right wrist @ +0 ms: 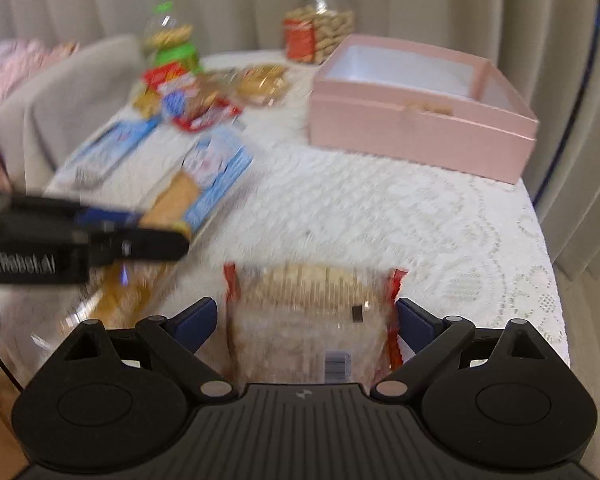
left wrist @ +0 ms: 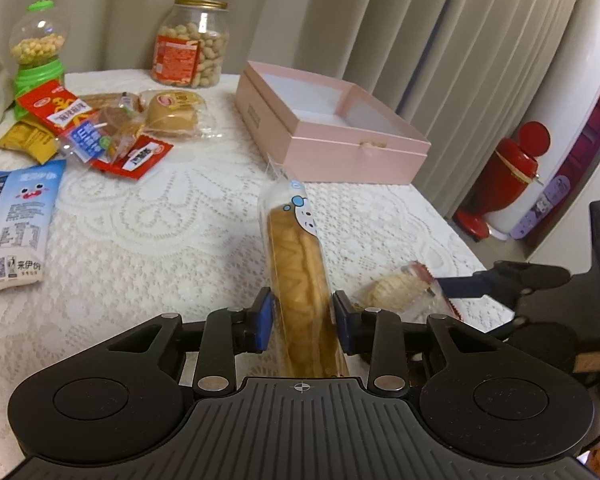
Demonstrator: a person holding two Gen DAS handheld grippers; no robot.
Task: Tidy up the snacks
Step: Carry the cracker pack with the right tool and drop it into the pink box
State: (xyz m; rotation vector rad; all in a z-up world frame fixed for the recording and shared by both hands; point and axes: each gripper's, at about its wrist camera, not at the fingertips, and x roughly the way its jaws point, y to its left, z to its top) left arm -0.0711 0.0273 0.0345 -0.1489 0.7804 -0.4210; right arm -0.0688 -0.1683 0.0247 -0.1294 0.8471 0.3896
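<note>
1. Snack packets (left wrist: 100, 132) are heaped at the surface's (left wrist: 160, 220) far left, before two jars.
2. A long wrapped bread stick (left wrist: 296, 280) is clamped by the left claw (left wrist: 302, 320).
3. A clear-wrapped cake (right wrist: 312, 320) sits between the right claw's (right wrist: 306, 320) parted fingers; contact cannot be told.
4. The open pink box (left wrist: 340, 152) lies beyond, unobstructed.

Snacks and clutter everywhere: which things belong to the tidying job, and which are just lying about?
In the job:
- long bread stick pack, in the left tool
- cracker pack, in the right tool
- pink box
- snack pile

Just there:
- peanut jar
- green candy dispenser
- red bin
</note>
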